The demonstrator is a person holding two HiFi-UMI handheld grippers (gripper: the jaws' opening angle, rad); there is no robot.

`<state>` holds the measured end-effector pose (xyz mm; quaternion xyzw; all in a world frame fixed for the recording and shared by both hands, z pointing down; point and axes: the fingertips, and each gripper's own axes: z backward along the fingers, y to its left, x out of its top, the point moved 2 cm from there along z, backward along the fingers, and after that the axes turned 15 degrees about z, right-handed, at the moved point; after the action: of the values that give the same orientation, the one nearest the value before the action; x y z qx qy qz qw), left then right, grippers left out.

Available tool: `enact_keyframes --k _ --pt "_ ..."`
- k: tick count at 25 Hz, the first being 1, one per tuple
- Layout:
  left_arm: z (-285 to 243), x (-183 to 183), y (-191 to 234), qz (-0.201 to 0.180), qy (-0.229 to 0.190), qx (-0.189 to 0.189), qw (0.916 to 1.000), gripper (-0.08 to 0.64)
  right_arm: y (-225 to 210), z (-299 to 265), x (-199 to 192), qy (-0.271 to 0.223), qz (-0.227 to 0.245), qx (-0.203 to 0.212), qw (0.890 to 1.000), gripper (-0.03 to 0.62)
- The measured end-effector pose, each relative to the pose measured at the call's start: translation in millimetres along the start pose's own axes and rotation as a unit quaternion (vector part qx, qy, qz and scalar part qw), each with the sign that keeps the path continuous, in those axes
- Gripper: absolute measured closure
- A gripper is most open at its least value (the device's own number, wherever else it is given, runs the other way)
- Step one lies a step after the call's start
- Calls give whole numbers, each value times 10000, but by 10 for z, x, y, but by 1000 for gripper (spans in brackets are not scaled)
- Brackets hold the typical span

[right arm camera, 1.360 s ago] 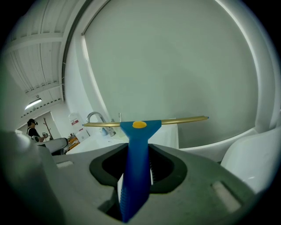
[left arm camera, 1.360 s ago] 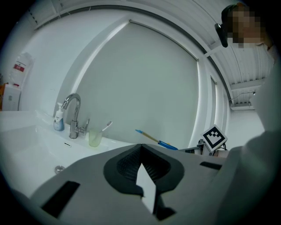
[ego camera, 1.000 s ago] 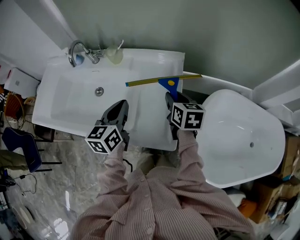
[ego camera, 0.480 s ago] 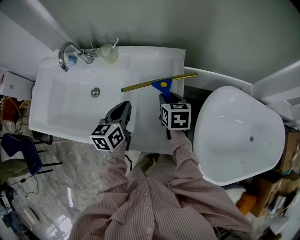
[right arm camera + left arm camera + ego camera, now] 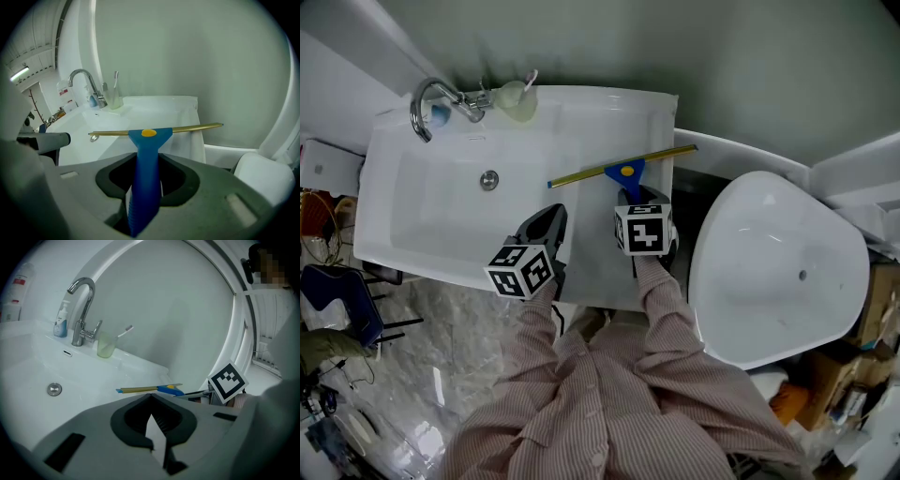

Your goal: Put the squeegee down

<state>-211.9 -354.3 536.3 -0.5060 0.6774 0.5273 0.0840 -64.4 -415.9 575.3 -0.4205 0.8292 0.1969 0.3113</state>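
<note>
The squeegee (image 5: 623, 170) has a blue handle and a long brass-yellow blade. It hangs over the flat right shelf of the white sink (image 5: 609, 122), blade pointing away from me and level. My right gripper (image 5: 635, 199) is shut on the blue handle (image 5: 144, 178), which runs up between the jaws to the blade (image 5: 187, 128). My left gripper (image 5: 553, 217) hovers over the sink's front rim, just left of the right one, shut and holding nothing. In the left gripper view the squeegee (image 5: 154, 389) shows beyond the closed tips (image 5: 151, 397).
A chrome faucet (image 5: 427, 101), a green cup with a toothbrush (image 5: 516, 101) and a soap bottle (image 5: 59, 324) stand at the sink's back edge. The drain (image 5: 489, 179) is in the basin. A white tub (image 5: 778, 272) stands at the right, a dark chair (image 5: 337, 300) at the left.
Both hands have come down closer to the sink. The squeegee went down with the right gripper, still gripped, and its blade now hangs nearer the sink's right shelf.
</note>
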Motion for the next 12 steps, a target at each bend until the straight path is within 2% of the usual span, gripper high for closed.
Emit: enact_keyframes --k 12 --pt "-92 -87 68 81 173 30 9998 558 45 -88 -6 350 495 -224 9979 459"
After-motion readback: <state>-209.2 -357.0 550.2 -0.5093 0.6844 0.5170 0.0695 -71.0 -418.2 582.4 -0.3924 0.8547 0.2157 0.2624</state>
